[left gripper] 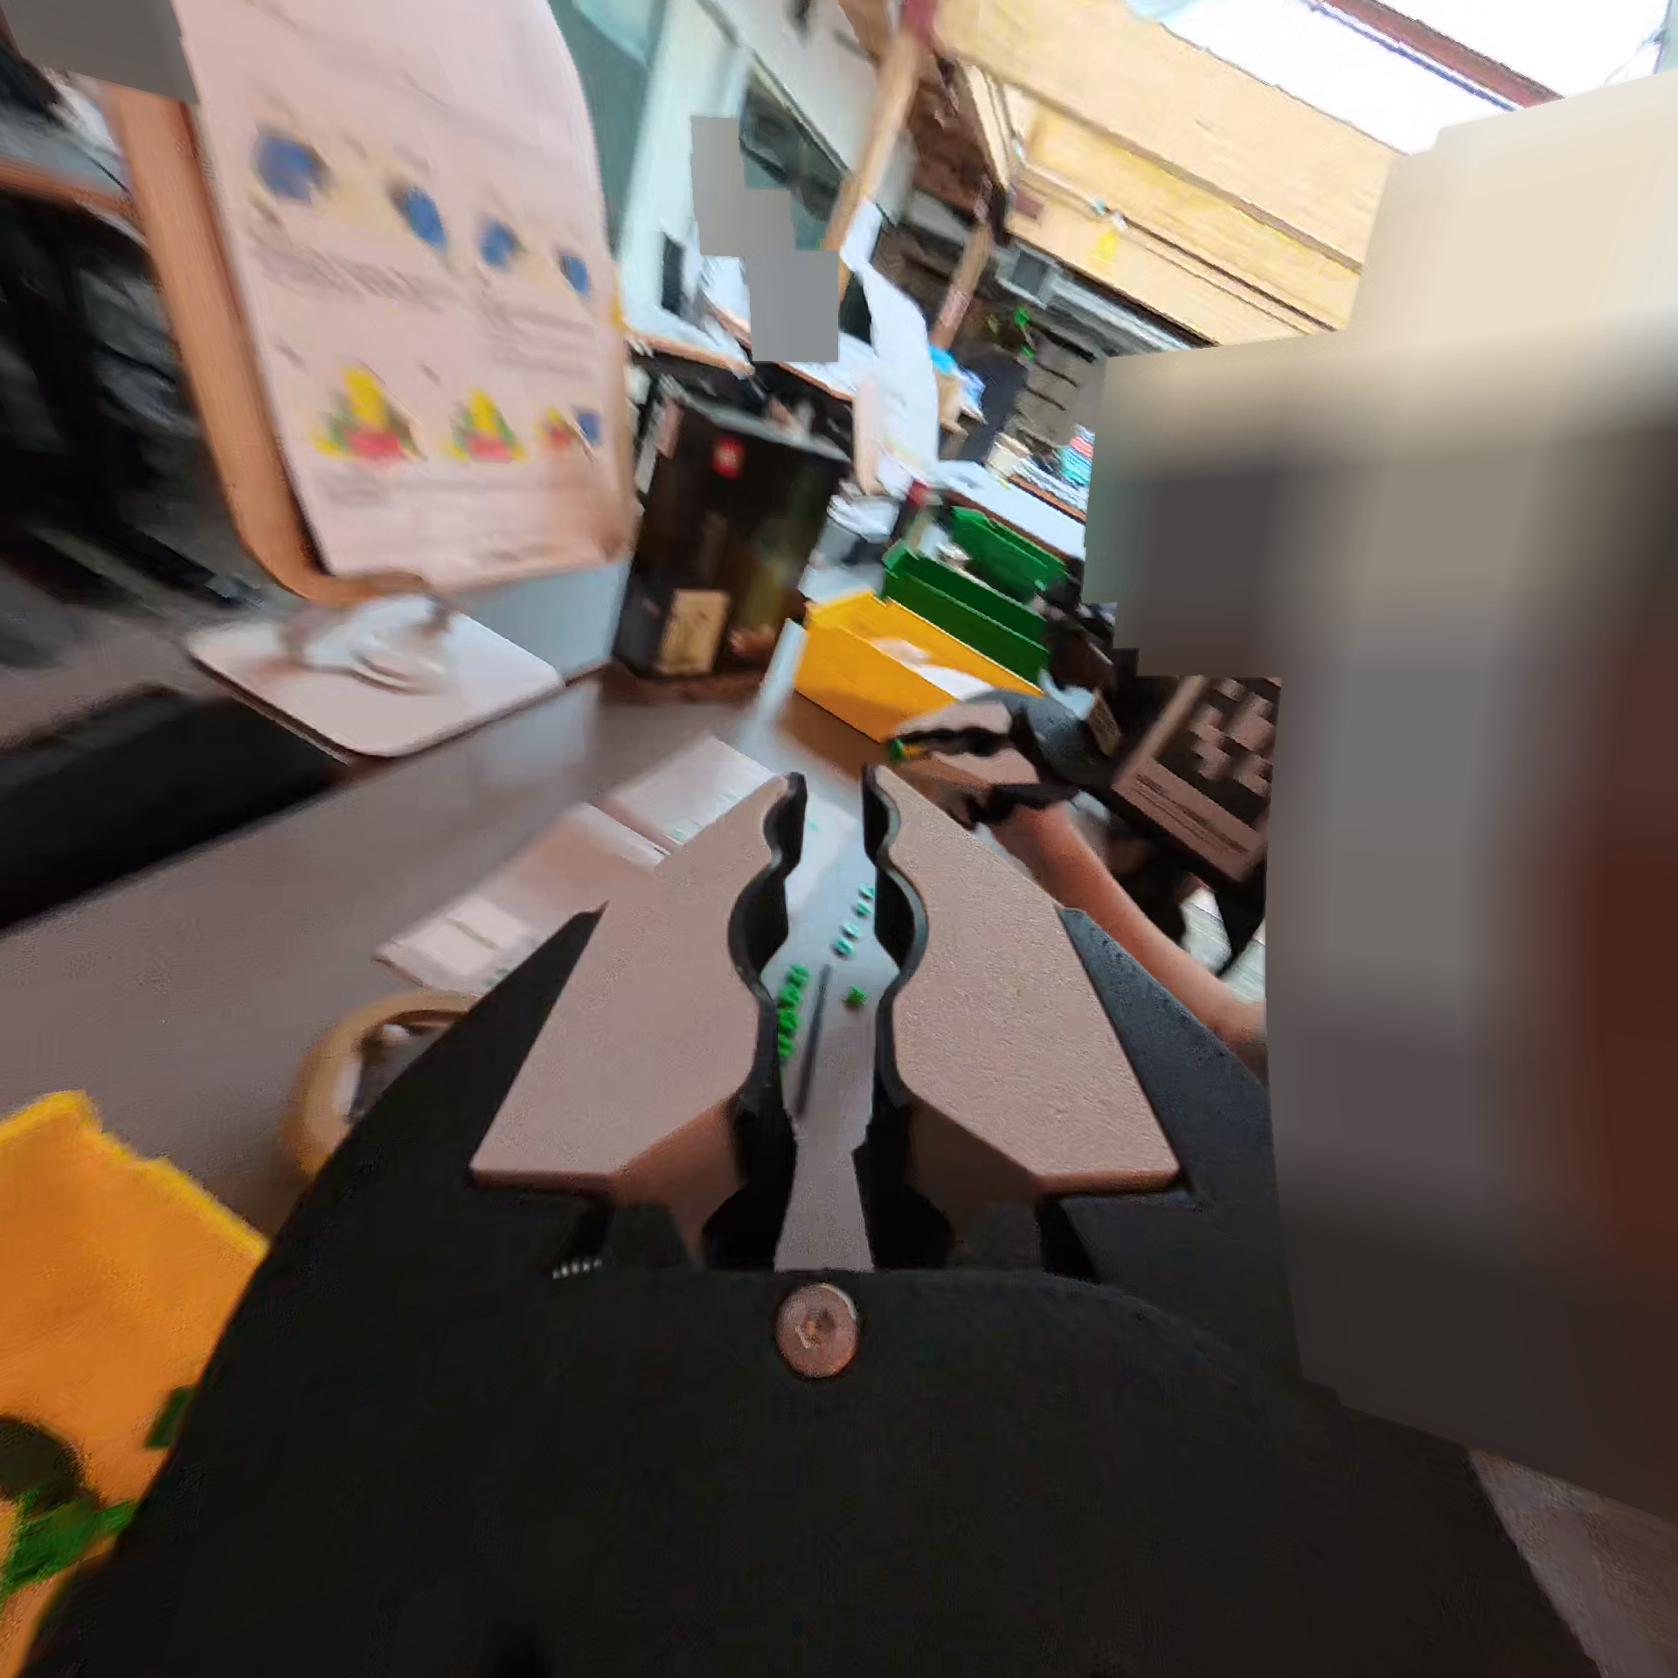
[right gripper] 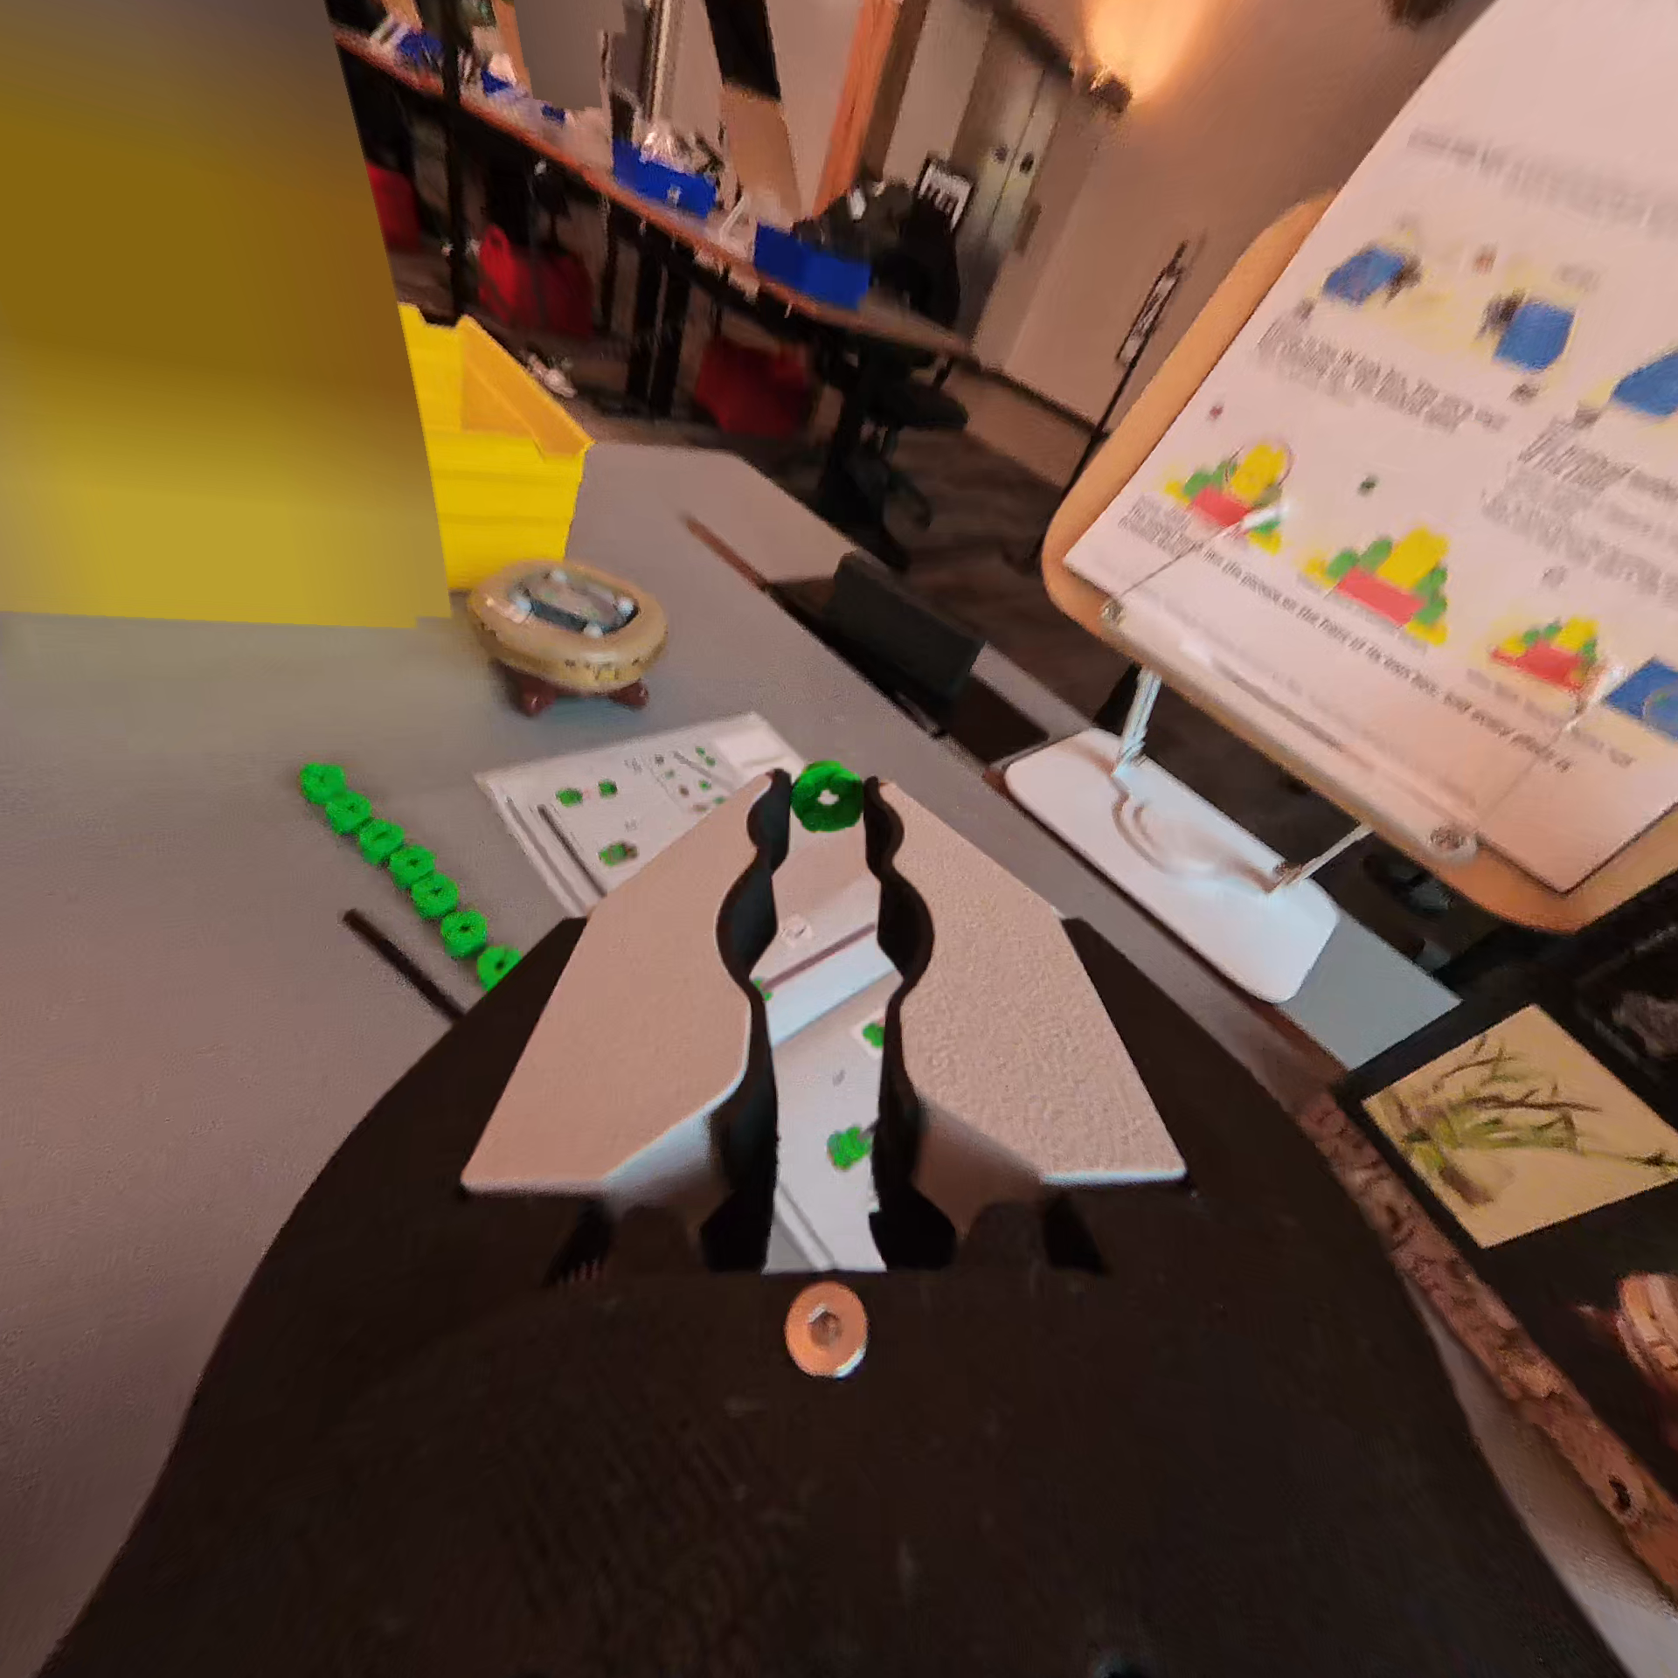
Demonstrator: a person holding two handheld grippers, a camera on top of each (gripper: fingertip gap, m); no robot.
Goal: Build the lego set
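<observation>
My right gripper (right gripper: pixel 824 783) is shut on a green round lego piece (right gripper: pixel 826 799), held at its fingertips above an open instruction booklet (right gripper: pixel 636 799). A row of several green round pieces (right gripper: pixel 399 863) lies on the grey table (right gripper: pixel 182 1090) to its left, with a thin black rod (right gripper: pixel 399 962) beside them. My left gripper (left gripper: pixel 835 785) is empty, its jaws a narrow gap apart, above the same green pieces (left gripper: pixel 790 999) and rod (left gripper: pixel 813 1035). The right gripper (left gripper: pixel 944 754) shows farther off, a green piece (left gripper: pixel 899 746) at its tip.
A picture instruction board on a white stand (right gripper: pixel 1407 545) rises at the table's far edge. A yellow bin (right gripper: pixel 499 454) and a tape roll (right gripper: pixel 567 626) sit at the left. Green bins (left gripper: pixel 972 590), a yellow bin (left gripper: pixel 872 672) and a black box (left gripper: pixel 726 545) stand behind. About 30 cm separates my left fingertips from my right. It is some 20 cm from my right tips to the thin black rod (right gripper: pixel 399 962). Seen from the left wrist view (left gripper: pixel 801 1070) as well.
</observation>
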